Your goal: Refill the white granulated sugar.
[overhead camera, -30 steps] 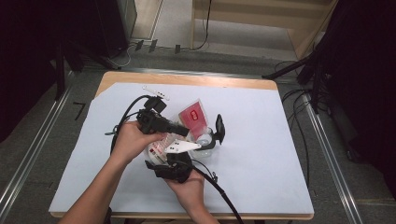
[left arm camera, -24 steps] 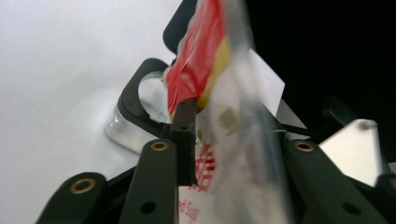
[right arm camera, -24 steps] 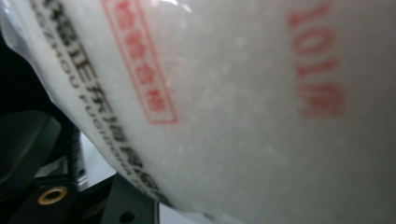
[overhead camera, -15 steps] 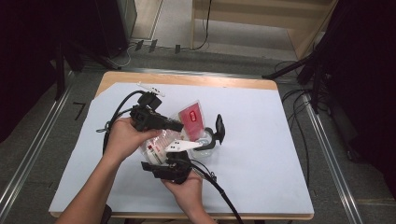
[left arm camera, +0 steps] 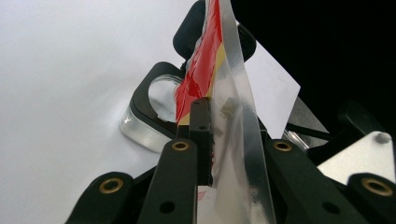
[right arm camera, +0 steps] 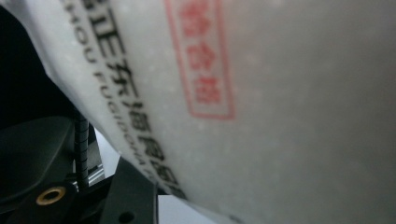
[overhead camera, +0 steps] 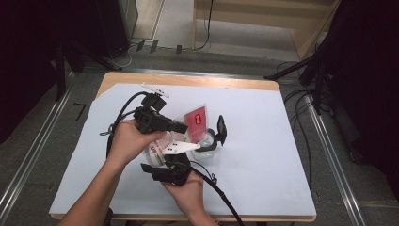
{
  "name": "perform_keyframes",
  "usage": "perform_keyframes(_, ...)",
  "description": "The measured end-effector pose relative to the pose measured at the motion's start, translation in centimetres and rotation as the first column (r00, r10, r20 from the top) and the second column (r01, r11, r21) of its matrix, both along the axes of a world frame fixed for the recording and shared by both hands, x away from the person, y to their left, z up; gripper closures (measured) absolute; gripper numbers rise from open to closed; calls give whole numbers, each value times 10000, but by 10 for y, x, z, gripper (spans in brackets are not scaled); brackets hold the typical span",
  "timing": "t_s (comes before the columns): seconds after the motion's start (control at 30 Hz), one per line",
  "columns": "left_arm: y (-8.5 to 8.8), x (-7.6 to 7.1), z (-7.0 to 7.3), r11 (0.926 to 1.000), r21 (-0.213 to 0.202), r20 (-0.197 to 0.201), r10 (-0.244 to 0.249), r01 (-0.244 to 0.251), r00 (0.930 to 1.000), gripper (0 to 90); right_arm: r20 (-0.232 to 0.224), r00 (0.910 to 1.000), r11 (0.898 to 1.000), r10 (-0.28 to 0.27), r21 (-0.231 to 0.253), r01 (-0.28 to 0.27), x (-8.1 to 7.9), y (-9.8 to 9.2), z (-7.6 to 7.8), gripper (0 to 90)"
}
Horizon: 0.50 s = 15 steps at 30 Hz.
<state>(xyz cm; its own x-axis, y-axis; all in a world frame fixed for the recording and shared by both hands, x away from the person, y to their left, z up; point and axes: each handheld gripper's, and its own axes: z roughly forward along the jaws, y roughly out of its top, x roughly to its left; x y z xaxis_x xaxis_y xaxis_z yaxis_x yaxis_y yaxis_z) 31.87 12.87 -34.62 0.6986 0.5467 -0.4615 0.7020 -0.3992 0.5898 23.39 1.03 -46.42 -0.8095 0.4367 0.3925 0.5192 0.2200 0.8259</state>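
Observation:
A clear plastic bag [overhead camera: 195, 117] with a red label and a white printed lower part is held up over the table's middle. My left gripper [overhead camera: 186, 127] comes in from the left. Its jaws have just been closing and now pinch the bag's [left arm camera: 233, 93] film beside the red and yellow label. My right gripper [overhead camera: 164, 157] reaches up from below and is shut on the bag's white printed part [right arm camera: 280, 116]. Just right of the bag a clear jar [overhead camera: 209, 143] with a black rim stands on the table, its black lid [overhead camera: 221, 128] flipped up. The jar [left arm camera: 149, 116] lies beyond the left jaws.
A white sheet [overhead camera: 263, 155] covers the wooden table [overhead camera: 226, 81]. Black cables trail from both grippers across the near side [overhead camera: 221, 197]. Metal rails run along the floor on both sides of the table.
The left hand and its gripper have eased slightly to the left. The bag, the jar and the right hand stay where they were.

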Motion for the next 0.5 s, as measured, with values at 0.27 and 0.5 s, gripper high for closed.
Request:
perform_keyframes(0.27,0,1,-1,9999,-140,-118,77,-78,9999,802,276,9994,9984,-221,-507,235,-2,3,2,605)
perform_keyframes(0.5,0,-2,5,10000,-14,24,-70,70,10000,750,16,9994,9993,-358,-57,359,-1,0,4,608)
